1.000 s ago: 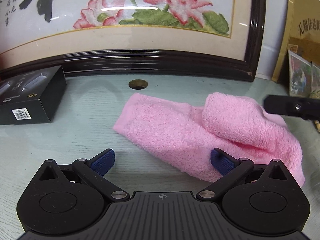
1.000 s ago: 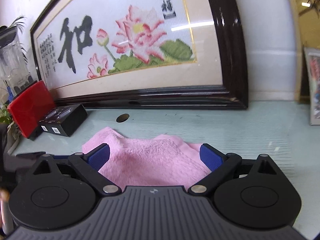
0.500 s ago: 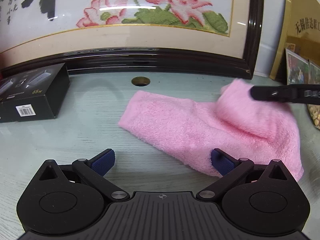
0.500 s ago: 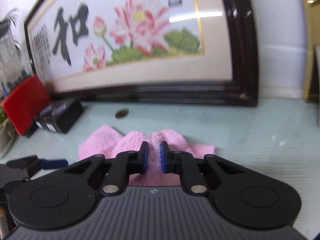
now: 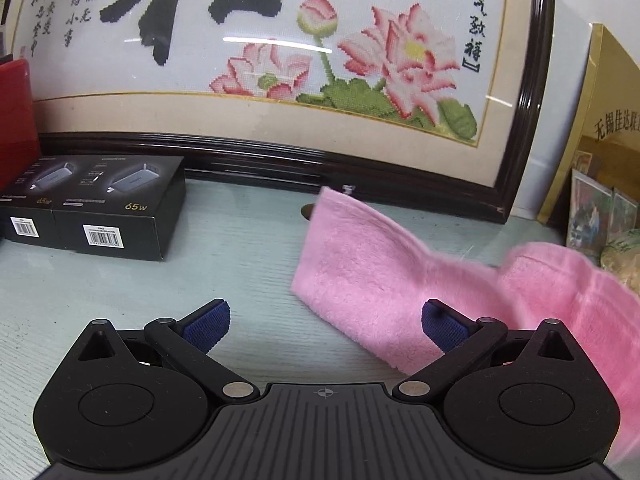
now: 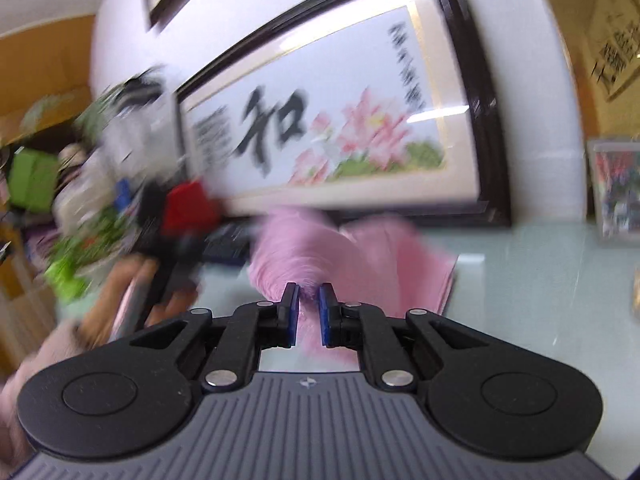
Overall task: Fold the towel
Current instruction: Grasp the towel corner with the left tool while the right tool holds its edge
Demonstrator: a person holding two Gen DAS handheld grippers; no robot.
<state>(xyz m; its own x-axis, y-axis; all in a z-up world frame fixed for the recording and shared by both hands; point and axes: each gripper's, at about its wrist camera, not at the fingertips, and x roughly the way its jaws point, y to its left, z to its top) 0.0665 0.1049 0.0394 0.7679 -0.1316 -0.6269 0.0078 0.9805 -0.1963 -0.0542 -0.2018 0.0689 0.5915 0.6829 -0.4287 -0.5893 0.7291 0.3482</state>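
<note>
A pink towel (image 5: 372,264) lies stretched across the pale table, its far left corner lifted off the surface near the picture frame. My left gripper (image 5: 324,320) stands open just in front of the towel's near edge, with its right pad (image 5: 440,322) touching the cloth and nothing between the jaws. In the blurred right wrist view my right gripper (image 6: 308,312) is shut on a bunch of the pink towel (image 6: 340,260), and the cloth trails away from its pads over the table.
A large framed lotus embroidery (image 5: 280,80) leans on the wall behind. Two black boxes (image 5: 100,208) sit at the left with a red case (image 5: 14,120) beyond. Pictures and a gold board (image 5: 600,200) stand at the right. A person's hand (image 6: 132,300) shows at the left.
My right gripper went from wide open around the towel to shut on it, then swung fast to the side, dragging the towel out. The left gripper rose a little and stayed open.
</note>
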